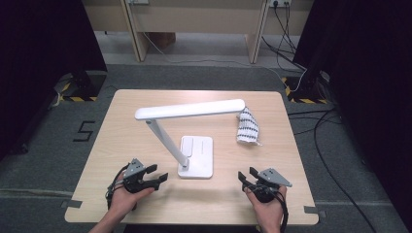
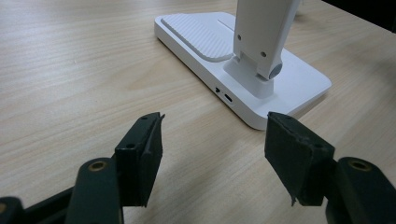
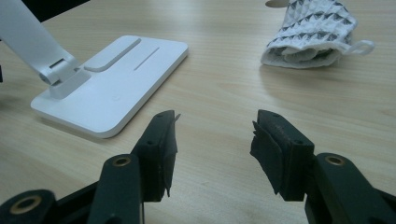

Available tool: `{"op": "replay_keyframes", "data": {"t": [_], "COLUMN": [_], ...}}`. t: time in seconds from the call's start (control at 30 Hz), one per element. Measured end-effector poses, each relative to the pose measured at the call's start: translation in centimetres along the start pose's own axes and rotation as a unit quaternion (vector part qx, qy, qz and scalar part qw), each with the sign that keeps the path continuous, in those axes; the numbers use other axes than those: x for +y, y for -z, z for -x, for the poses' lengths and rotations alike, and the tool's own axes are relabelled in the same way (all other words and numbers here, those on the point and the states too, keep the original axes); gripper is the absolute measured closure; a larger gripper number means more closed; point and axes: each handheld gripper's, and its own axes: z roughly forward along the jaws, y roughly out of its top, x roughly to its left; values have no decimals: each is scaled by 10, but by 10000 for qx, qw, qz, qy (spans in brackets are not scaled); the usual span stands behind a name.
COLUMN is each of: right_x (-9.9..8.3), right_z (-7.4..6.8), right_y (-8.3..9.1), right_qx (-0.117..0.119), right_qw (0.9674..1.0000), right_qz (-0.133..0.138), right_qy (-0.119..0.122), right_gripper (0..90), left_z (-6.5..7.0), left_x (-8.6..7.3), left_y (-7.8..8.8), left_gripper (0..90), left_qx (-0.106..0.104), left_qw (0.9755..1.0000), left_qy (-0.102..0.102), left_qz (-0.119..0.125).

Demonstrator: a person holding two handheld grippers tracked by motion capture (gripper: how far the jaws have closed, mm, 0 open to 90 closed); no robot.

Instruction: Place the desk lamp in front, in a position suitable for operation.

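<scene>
Looking down from the high view, I note the following.

Lamp: I see a white desk lamp (image 1: pixel 189 131) standing near the middle of the table (image 1: pixel 126 116), between my two hands and a little farther out.
Lamp base: flat, white, oblong with rounded corners (image 1: pixel 201 158); in the left gripper view I make out a ribbed raised pad (image 2: pixel 201 35) on top and a small dark port (image 2: pixel 229 98) in its side edge.
Lamp arm: a white strut (image 1: pixel 165 138) rises from a hinge at the near left corner of the base and leans left and away; the grey hinge pin (image 2: pixel 275 70) shows in the left gripper view.
Lamp head: a long, slim white bar (image 1: pixel 194 109) runs almost level from the top of the strut out to the right, above the base.
Cloth: a white cloth with a dark dotted pattern (image 1: pixel 248 126) lies bunched at the right of the table, just under the tip of the bar; it has a small loop (image 3: pixel 362 45) at one end.
Left gripper: mine sits at the near left (image 1: pixel 153 175), pointing at the base, close but apart from it; jaws wide, nothing between them.
Right gripper: mine sits at the near right (image 1: pixel 247 174), apart from the base; jaws parted, nothing between them.
</scene>
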Motion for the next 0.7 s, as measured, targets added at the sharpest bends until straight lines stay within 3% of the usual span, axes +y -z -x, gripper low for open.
{"op": "replay_keyframes", "data": {"t": [0.33,0.53,0.7], "right_x": [7,23,41], "right_z": [12,22,26], "right_y": [-3,-13,-29], "right_qx": [-179,-318,-448], "right_qw": [9998,9995,9988], "right_qz": [8,-40,-165], "right_qy": [-48,-10,86], "right_gripper": [481,465,451], "left_z": [-2,-5,-5], "left_x": [2,3,8], "left_y": [-2,0,-4], "left_gripper": [360,358,357], "left_qx": [-16,46,-39], "left_qw": [10000,9999,9999], "left_qy": [79,127,106], "left_qz": [-13,-14,-19]}}
